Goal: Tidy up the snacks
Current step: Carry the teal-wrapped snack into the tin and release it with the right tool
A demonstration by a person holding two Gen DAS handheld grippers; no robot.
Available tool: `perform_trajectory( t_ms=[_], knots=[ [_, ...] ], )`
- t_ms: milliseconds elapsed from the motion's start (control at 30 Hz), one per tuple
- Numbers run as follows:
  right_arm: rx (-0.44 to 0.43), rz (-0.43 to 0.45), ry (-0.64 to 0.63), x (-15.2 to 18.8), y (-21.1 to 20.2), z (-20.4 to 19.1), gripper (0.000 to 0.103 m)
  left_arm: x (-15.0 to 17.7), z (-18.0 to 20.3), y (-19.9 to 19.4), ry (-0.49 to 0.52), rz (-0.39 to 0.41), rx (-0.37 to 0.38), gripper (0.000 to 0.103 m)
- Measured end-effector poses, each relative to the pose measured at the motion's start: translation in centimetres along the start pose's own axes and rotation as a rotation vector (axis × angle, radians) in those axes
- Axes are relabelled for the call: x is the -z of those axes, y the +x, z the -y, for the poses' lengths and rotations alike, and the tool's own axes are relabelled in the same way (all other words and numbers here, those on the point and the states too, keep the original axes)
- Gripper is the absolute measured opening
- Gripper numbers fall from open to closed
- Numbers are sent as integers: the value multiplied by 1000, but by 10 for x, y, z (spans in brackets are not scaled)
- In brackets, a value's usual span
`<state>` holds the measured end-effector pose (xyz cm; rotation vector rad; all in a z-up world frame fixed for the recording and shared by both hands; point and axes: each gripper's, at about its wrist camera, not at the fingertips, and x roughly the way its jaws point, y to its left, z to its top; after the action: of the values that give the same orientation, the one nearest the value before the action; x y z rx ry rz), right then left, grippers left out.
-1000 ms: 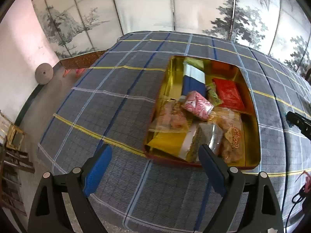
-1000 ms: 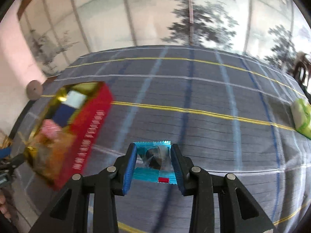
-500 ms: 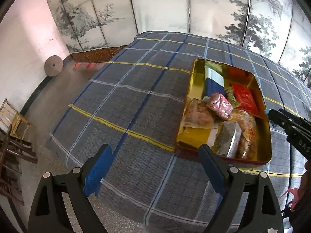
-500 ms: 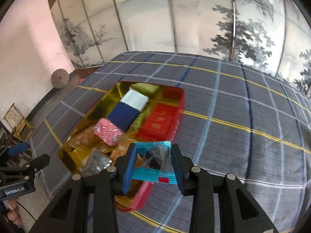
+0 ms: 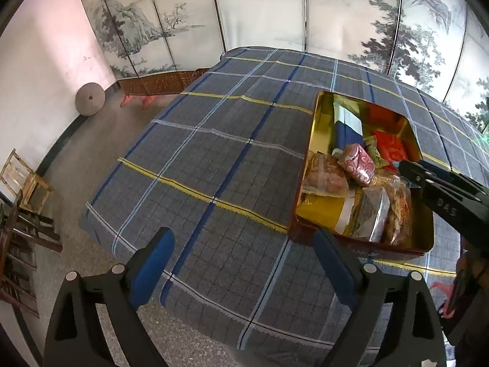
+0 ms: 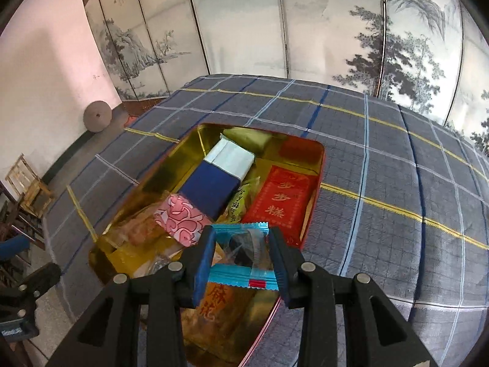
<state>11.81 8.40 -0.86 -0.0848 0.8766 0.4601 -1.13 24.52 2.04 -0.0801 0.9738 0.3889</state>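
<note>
A gold tin with red sides [image 6: 195, 150] [image 5: 318, 140] sits on the plaid tablecloth and holds several snack packets: a red box [image 6: 279, 197], a blue-and-white pack [image 6: 218, 177] and a pink packet [image 6: 180, 220]. My right gripper [image 6: 241, 258] is shut on a blue-wrapped snack [image 6: 244, 253], held just above the tin's near end. It shows in the left wrist view [image 5: 428, 177] over the tin's right side. My left gripper [image 5: 241, 263] is open and empty above the table's near-left edge, left of the tin.
The plaid cloth [image 5: 232, 159] covers the whole table. A painted folding screen [image 6: 275, 30] stands behind it. Wooden chairs [image 5: 24, 183] and a round stone disc [image 5: 90, 98] are on the floor to the left. The table edge [image 5: 183, 315] lies just under the left gripper.
My right gripper has carried the blue-wrapped snack left to above the tin. My left gripper has drawn back and left, away from the tin.
</note>
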Motion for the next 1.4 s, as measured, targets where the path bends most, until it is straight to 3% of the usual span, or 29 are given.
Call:
perform_trajectory(
  t_ms=[833,933,1067,1333,1400],
  knots=[
    [12,-64,10,6,23,-6,39,5,10,1,19,-31,13,93],
    [12,-67,16,6,22,-6,43,5,10,1,19,-31,14,93],
    [-4,-62,8,6,16,-10,57,6,12,1,15,-30,17,93],
    [-7,-20,41,7,-8,-13,70,6,13,0,13,-29,19,93],
    [14,-7,58,9,-18,-11,80,6,13,0,13,-29,23,93]
  ],
)
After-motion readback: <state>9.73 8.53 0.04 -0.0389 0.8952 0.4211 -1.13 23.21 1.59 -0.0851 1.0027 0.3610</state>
